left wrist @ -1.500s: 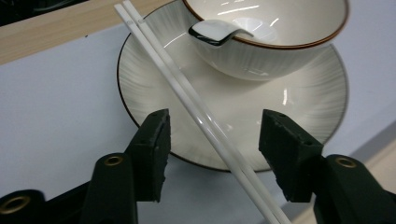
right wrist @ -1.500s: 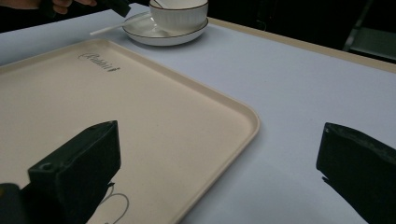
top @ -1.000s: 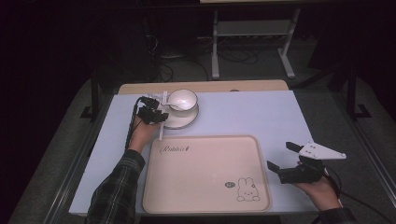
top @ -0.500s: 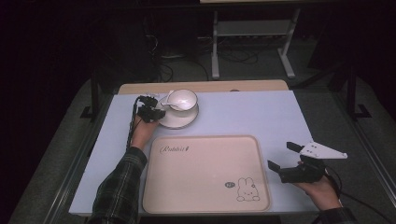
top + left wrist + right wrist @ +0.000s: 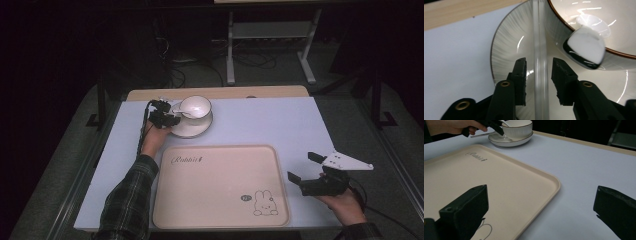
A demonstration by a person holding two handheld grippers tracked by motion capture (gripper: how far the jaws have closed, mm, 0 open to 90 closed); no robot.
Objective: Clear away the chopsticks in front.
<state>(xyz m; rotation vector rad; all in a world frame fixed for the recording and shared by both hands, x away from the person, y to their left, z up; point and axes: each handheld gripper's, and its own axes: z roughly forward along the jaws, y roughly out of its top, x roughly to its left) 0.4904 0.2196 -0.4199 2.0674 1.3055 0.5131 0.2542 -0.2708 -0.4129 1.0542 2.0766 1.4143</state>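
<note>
Since the earlier frame the left gripper is brought closer round the thin, slippery spoon handle on the saucer beside the fragile cup, jaws parted, not yet gripping.

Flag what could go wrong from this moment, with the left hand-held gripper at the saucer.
1. The left hand-held gripper straddles the thin spoon handle with jaws not yet touching; the smooth handle may slip on closing.
2. The handle rests on the saucer beside the cup; lifting it could knock the cup.
</note>
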